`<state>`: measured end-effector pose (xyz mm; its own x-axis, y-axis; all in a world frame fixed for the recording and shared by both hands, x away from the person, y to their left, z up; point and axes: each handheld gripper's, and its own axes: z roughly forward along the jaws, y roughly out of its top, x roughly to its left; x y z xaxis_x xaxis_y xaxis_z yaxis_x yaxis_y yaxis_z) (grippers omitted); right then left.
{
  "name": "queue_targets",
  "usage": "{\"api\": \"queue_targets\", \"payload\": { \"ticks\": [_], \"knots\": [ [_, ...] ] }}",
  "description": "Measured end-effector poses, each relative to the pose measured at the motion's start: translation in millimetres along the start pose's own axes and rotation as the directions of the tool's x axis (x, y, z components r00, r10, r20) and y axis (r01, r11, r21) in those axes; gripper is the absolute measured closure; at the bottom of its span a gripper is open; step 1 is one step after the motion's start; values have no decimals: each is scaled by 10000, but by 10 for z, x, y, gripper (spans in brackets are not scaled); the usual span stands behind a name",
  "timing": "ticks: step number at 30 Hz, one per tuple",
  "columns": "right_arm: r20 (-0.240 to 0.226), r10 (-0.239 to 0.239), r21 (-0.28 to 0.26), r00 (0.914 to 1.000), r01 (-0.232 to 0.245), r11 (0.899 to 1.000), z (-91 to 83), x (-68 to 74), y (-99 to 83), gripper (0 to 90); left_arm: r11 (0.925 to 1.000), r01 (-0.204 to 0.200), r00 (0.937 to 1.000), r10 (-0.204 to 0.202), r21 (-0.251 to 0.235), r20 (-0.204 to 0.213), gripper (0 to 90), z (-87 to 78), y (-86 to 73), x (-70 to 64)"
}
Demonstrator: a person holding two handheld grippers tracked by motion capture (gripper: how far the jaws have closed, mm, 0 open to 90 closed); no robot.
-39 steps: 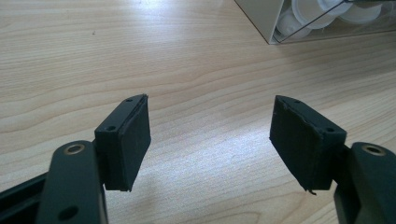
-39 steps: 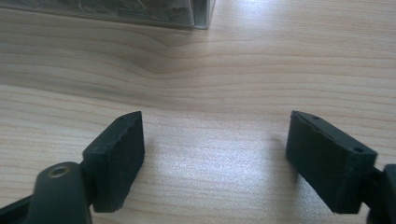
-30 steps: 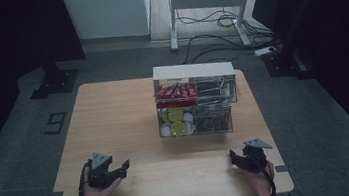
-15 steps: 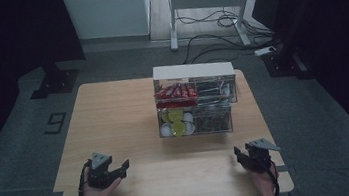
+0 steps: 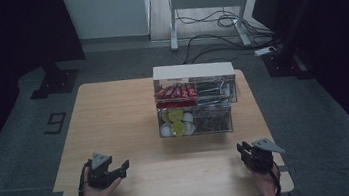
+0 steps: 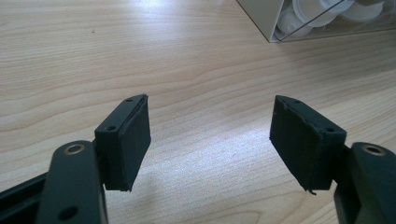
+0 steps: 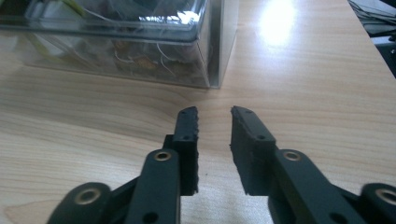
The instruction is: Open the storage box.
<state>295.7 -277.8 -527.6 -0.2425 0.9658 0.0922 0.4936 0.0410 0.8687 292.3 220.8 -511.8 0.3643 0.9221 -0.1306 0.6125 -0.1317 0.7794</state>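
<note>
From the high view: wooden table [image 5: 114, 115] w/ a clear two-tier organizer box [image 5: 196, 105] standing near its far edge, centre-right. Upper tier has red packets [image 5: 176, 93] on the left; lower tier has green and white round capsules [image 5: 176, 122] on the left, wiry stuff on the right, too small to tell. Left gripper [image 5: 120, 168] sits at the near-left of the table, held in a hand [image 5: 98, 195], jaws angled toward the box, well apart from it. Right gripper [image 5: 242, 150] at the near-right corner, nothing between the jaws, also apart from the box.

Left gripper view: left gripper [image 6: 210, 135] jaws spread wide, nothing between them, bare wood below. Box corner [image 6: 280, 21] w/ white capsules [image 6: 308, 11] shows at top right, well ahead.

Right gripper view: right gripper [image 7: 215, 121] jaws close together w/ a narrow gap, not touching, pinching nothing. Box's clear wall [image 7: 140, 51] lies ahead-left, near the tips but apart; contents blurred thru the plastic. Glare patch on the table beyond.
</note>
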Motion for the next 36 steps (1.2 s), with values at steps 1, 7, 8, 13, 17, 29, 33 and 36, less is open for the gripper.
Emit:
{"api": "queue_targets", "payload": {
  "ticks": [1, 7, 8, 13, 17, 29, 33, 36],
  "knots": [
    [-49, 4, -54, 10000, -4, 10000, -7, 1, 5, 751, 10000, 6, 10000, -6, 0, -6, 292, 4, -2, -1],
    [-402, -137, -252, 9991, 127, 9996, -39, 17, 36, 842, 10000, -15, 10000, 15, 55, -9, 292, 25, -11, -12],
    [-454, -138, -247, 9989, 127, 9996, -44, 23, 41, 852, 10000, -13, 10000, 13, 67, -7, 292, 28, -12, -14],
    [-624, -184, -259, 9979, 168, 9995, -53, 37, 63, 887, 9999, -33, 10000, 33, 104, -5, 292, 37, -15, -19],
    [-816, -205, -229, 9965, 186, 9996, -59, 54, 80, 889, 9999, -41, 10000, 41, 129, -13, 292, 40, -17, -18],
    [-1491, -97, -501, 9888, 22, 9987, -70, 143, 174, 890, 9998, -34, 10000, 35, 202, -15, 292, 55, -22, -20],
    [-1577, -155, -604, 9874, 60, 9982, -60, 174, 213, 890, 9998, -26, 10000, 26, 208, -23, 292, 55, -23, -19],
    [-1659, -262, -632, 9858, 159, 9979, -47, 215, 247, 890, 9998, -27, 10000, 27, 194, -23, 293, 52, -22, -17]
  ]
}}
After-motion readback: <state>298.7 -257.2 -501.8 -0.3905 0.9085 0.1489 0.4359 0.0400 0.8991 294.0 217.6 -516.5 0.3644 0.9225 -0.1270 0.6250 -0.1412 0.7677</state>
